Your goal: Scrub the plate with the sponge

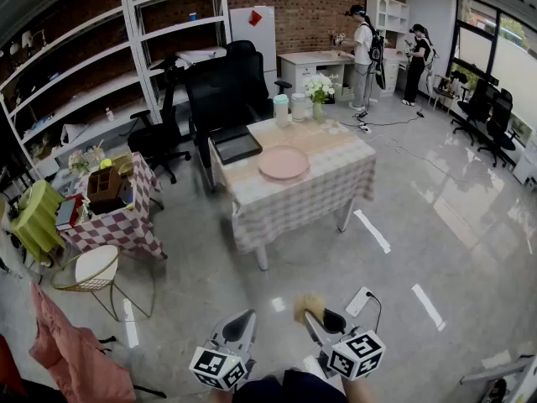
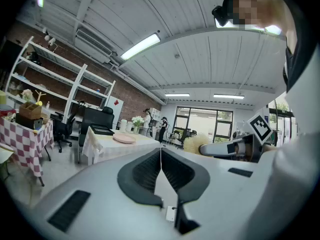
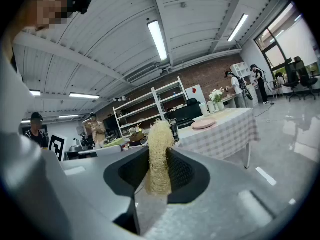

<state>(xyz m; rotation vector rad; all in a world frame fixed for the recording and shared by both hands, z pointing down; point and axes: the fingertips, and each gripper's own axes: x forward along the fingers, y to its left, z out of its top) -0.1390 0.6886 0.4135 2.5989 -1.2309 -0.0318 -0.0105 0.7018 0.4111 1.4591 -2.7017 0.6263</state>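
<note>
Approach step: the right gripper (image 1: 321, 320) fingers clamp the sponge (image 3: 159, 159), the left gripper (image 2: 161, 154) fingers are pressed together, empty, and the plate (image 1: 284, 163) sits on the desk (image 1: 336, 179) at 12 o'clock, well apart, so the next move probably means closing that gap.

The sponge (image 3: 159, 156) pinched in my right hand-held gripper (image 3: 159, 176) is coarse, straw-coloured fibre, rough and frizzy at its edges. The pads (image 3: 182, 171) pressing it are black, ribbed and matt like rubber. The shell around them is smooth grey plastic with a dull sheen. My left hand-held gripper (image 2: 161, 156) has the same finish. The table (image 1: 331, 154) is draped in a soft checked cloth (image 1: 285, 208), and the pink plate (image 1: 284, 163) on the table looks smooth and satin. Beneath the table the floor (image 1: 436, 225) is glossy, mirror-like; behind the table stands a rough brick wall (image 1: 310, 7).
</note>
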